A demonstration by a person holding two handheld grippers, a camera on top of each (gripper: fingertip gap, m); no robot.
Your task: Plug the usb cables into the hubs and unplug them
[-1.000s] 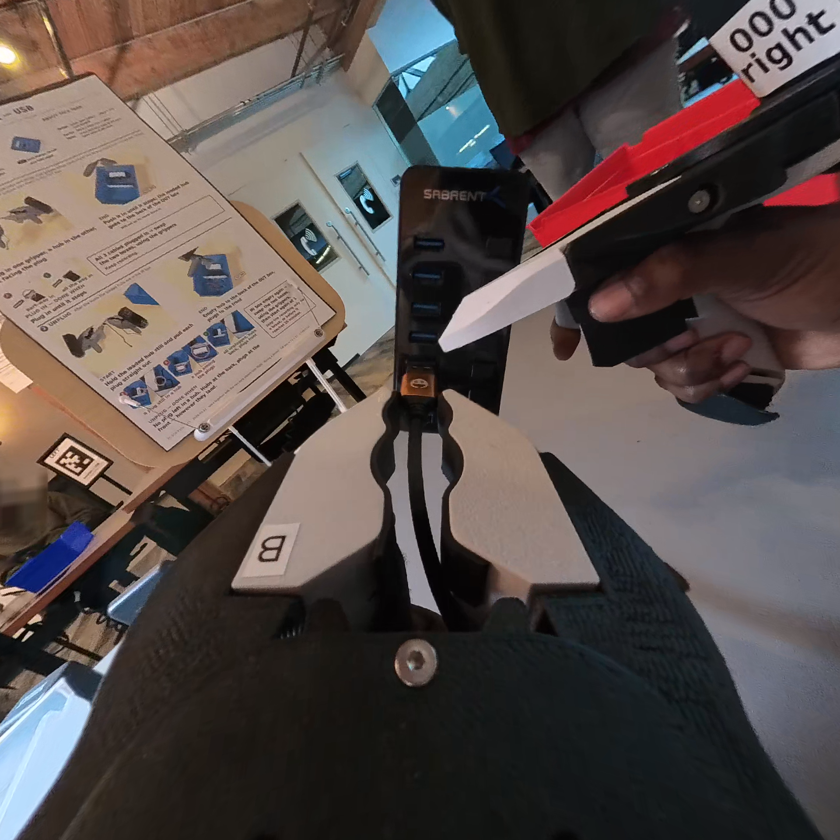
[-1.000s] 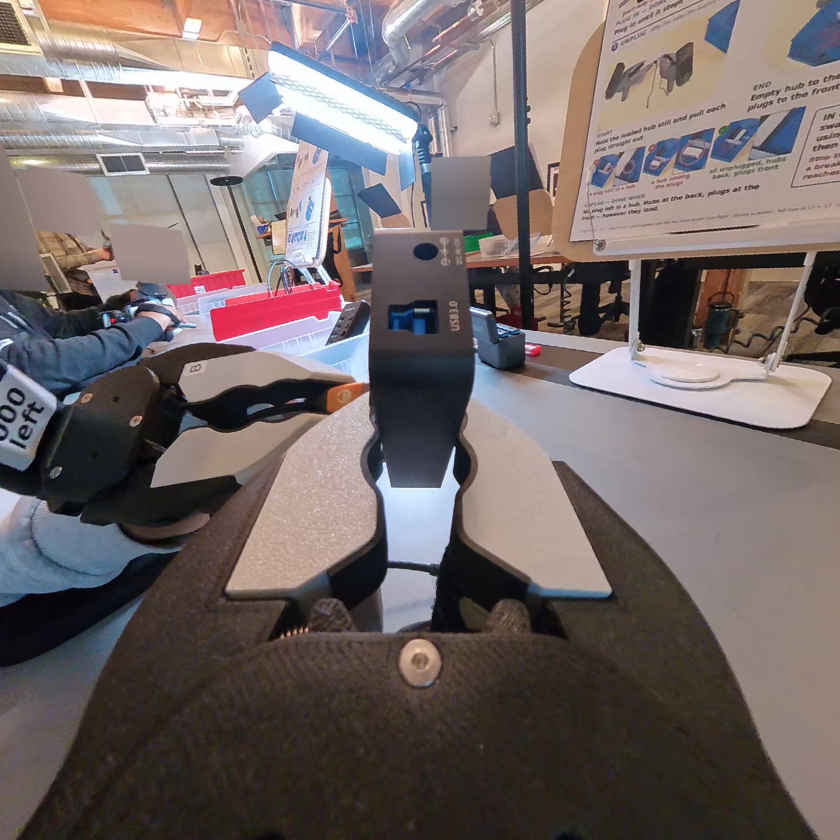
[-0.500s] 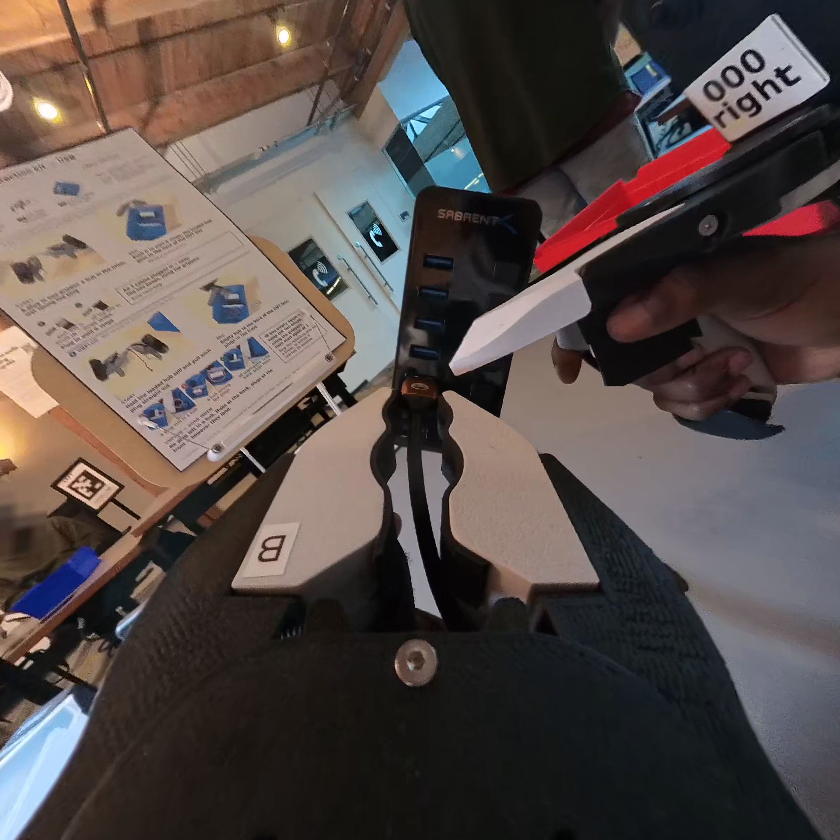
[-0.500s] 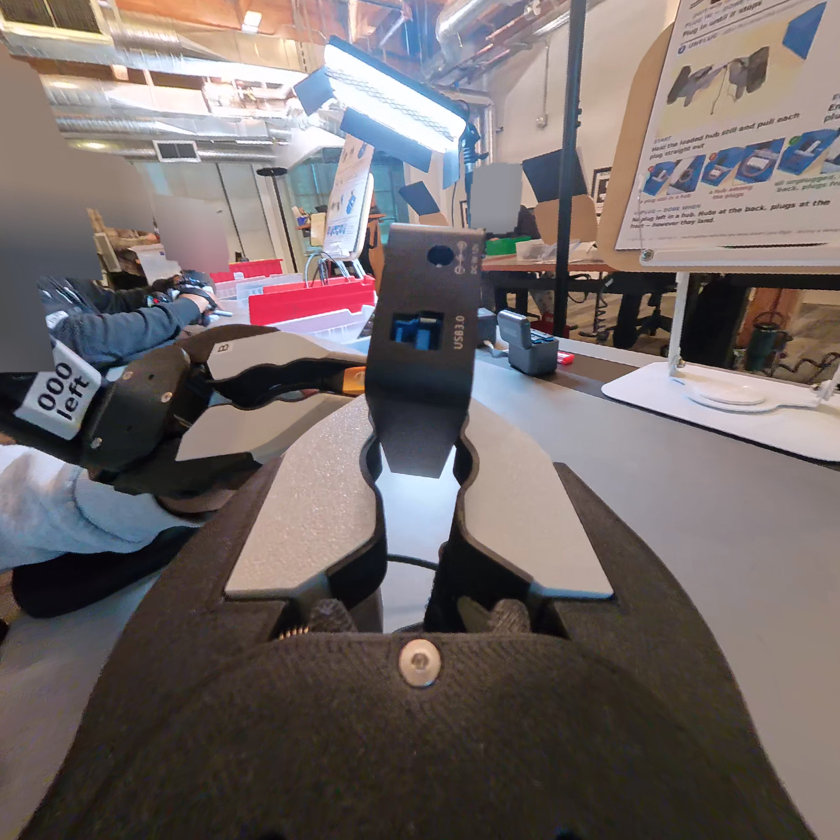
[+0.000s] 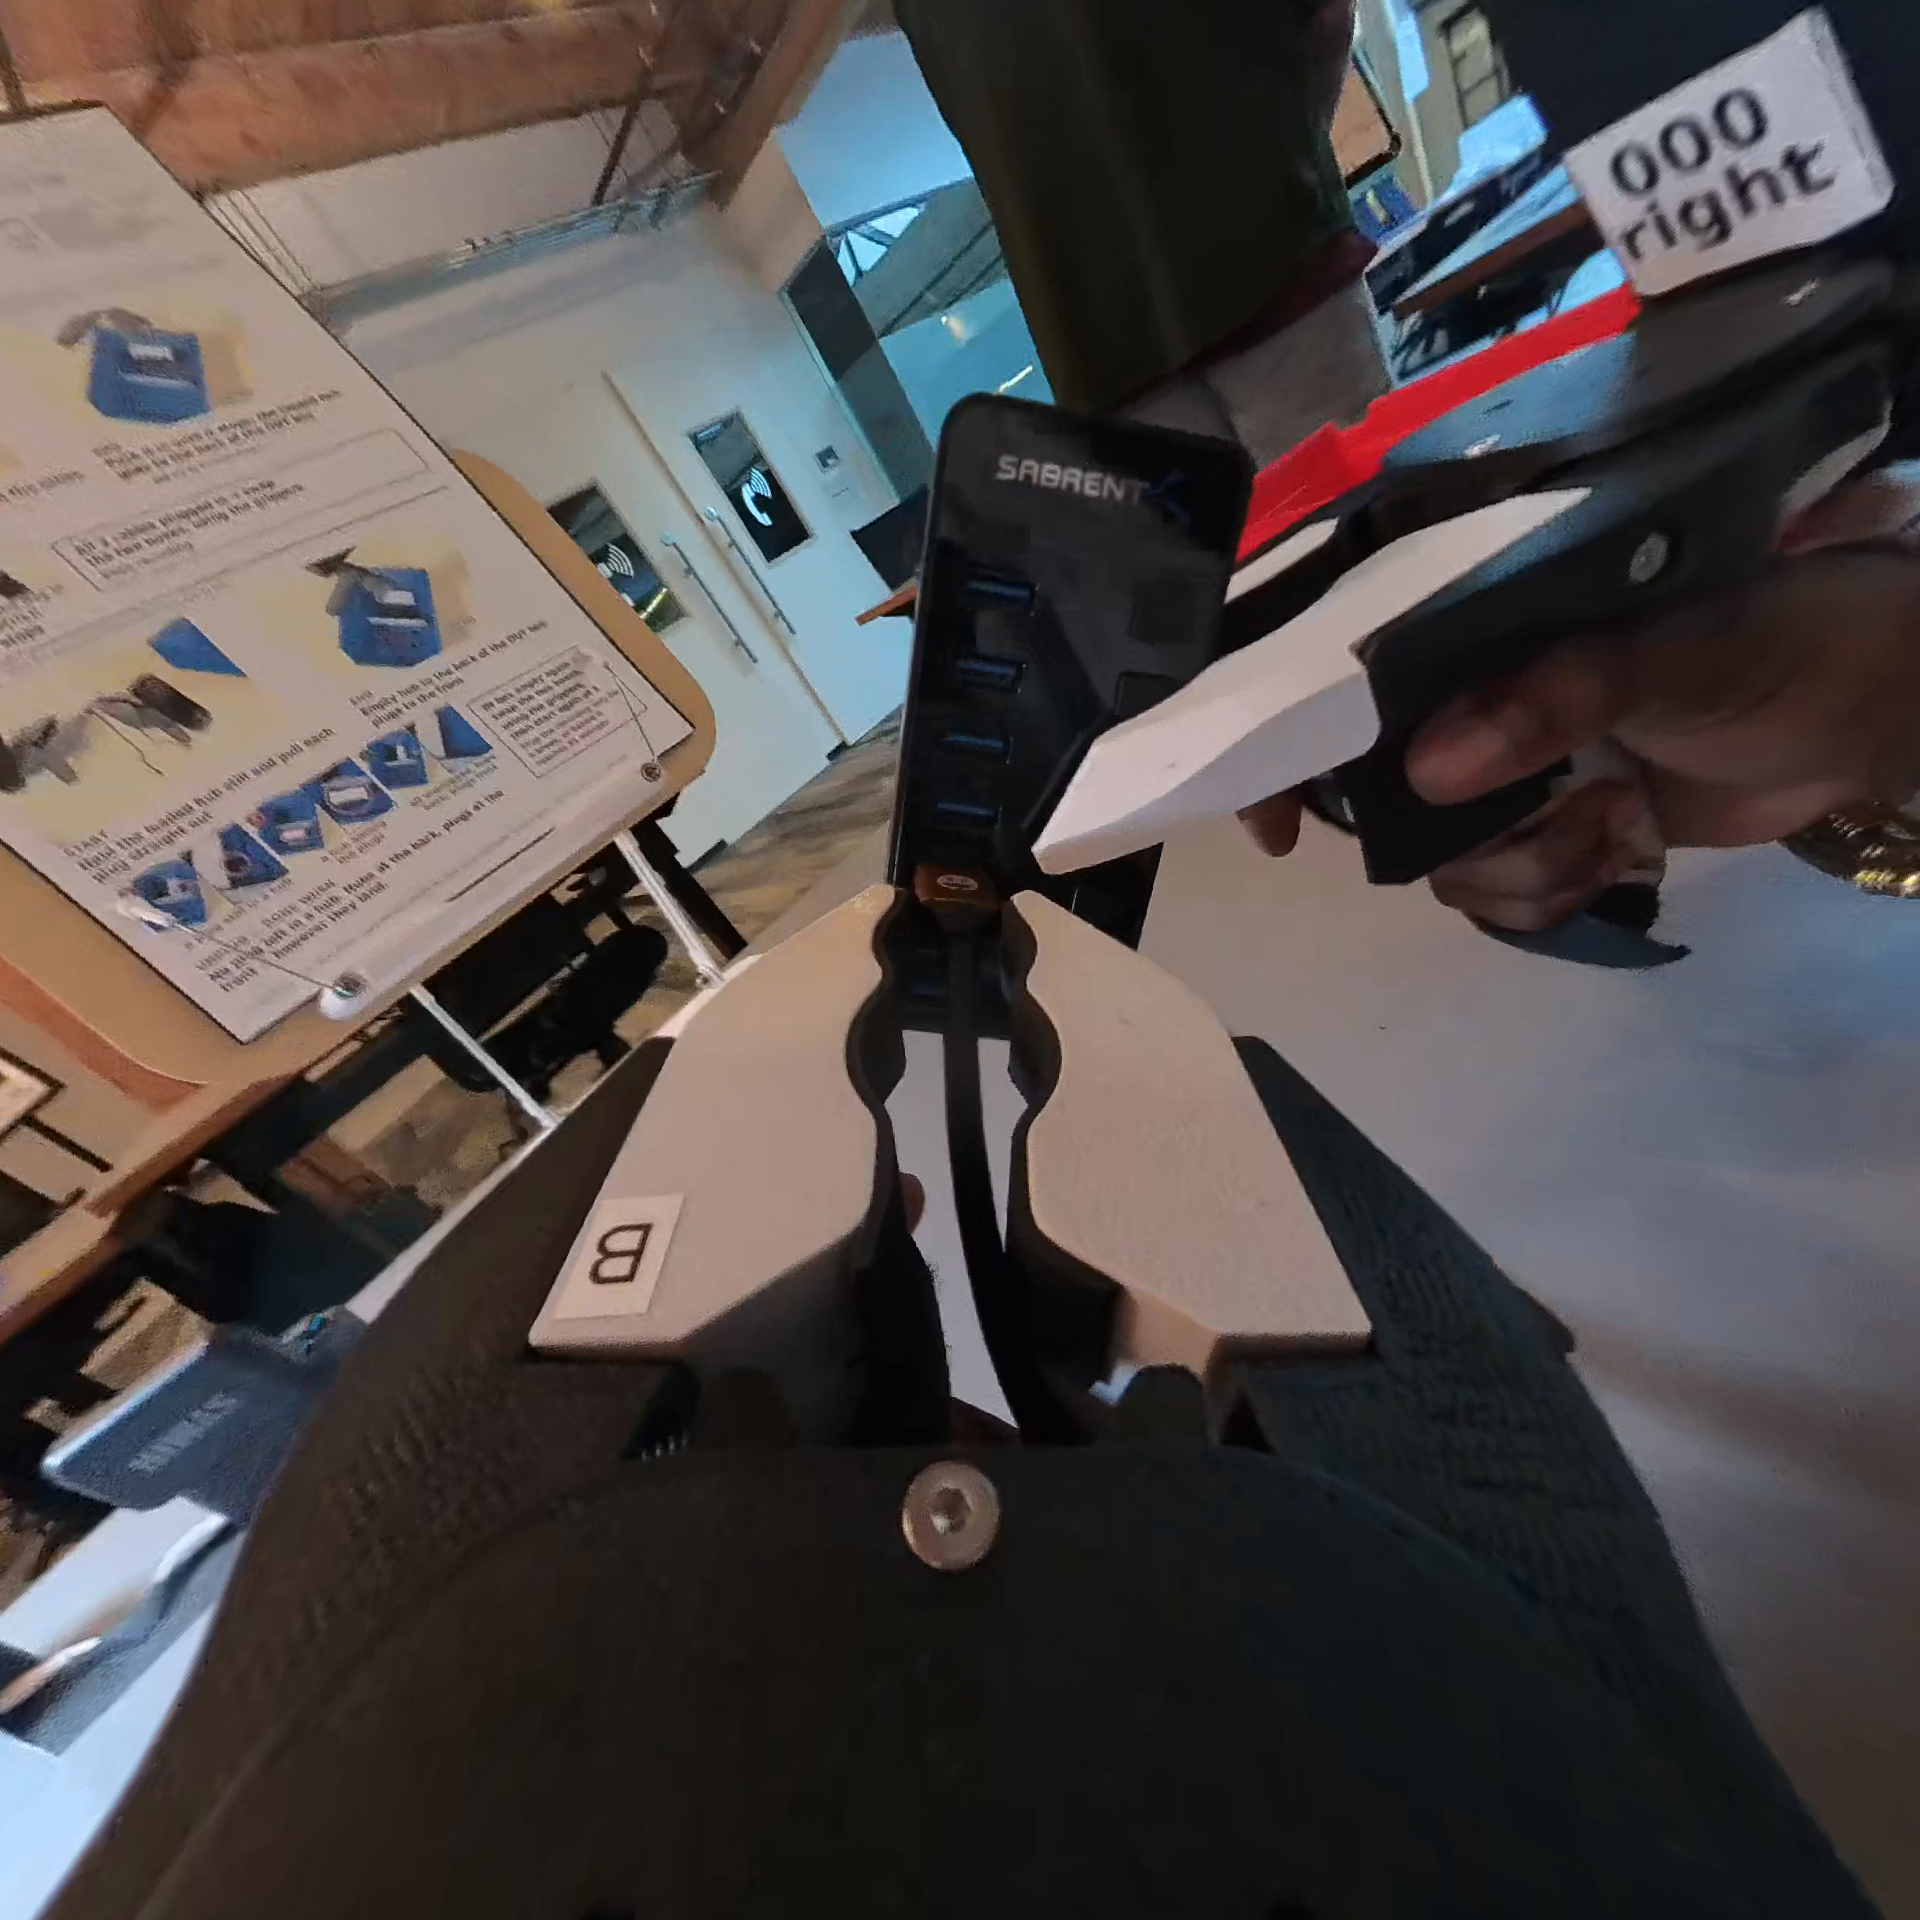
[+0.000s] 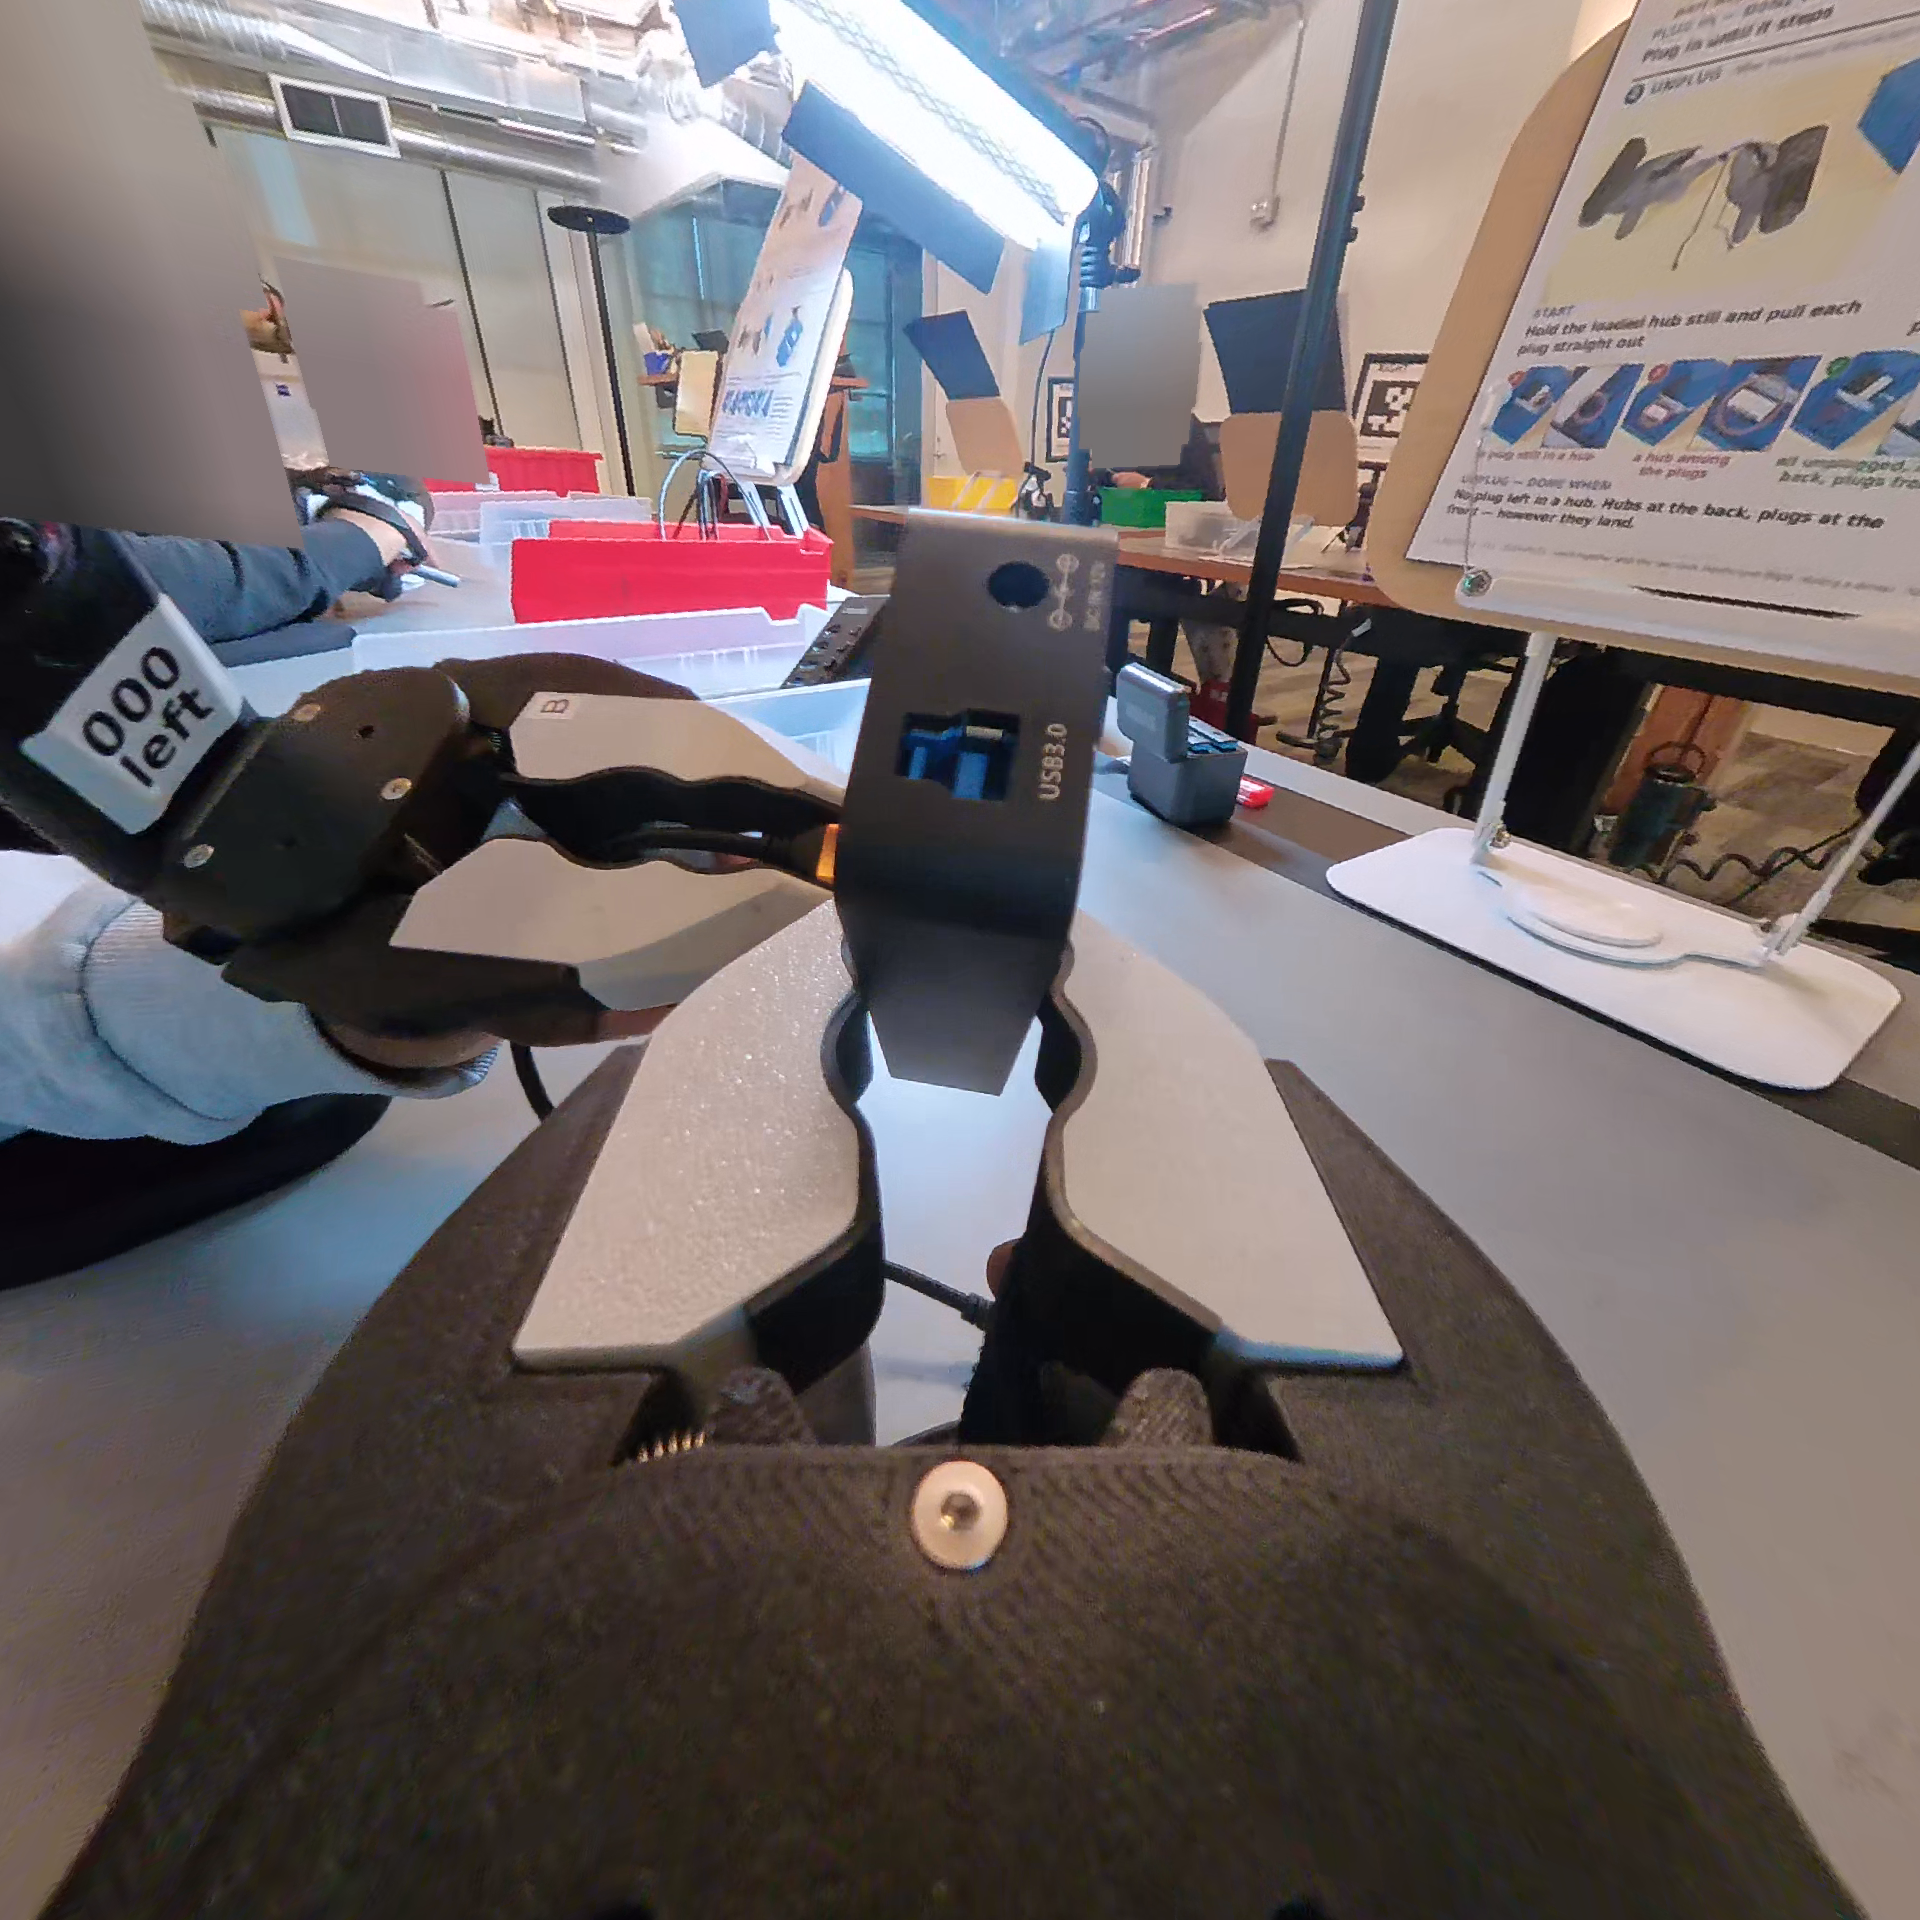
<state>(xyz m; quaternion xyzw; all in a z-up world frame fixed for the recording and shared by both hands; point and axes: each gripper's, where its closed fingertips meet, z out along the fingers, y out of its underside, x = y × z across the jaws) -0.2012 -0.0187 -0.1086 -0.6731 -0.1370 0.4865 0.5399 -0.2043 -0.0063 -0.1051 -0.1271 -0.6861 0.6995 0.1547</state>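
Hub [image 6: 971, 790] stands upright above the grey table [image 6: 1455, 1195], its lower end clamped in the right gripper [image 6: 956, 1039], probably to brace it against the plug's push or pull. Directly ahead of the left gripper [image 5: 951, 914], pinched at its fingertips, the orange plug [image 5: 954, 883] meets the hub's port face below 4 free blue ports, its black cable [image 5: 971, 1143] trailing back between the fingers.

1. Your grey bench [image 6: 1558, 1299] carries a white stand [image 6: 1621, 966] holding an instruction board [image 6: 1704, 343].
2. Red bins [image 6: 665, 571] sit at your far left.
3. A lit light panel [image 6: 935, 114] hangs overhead.
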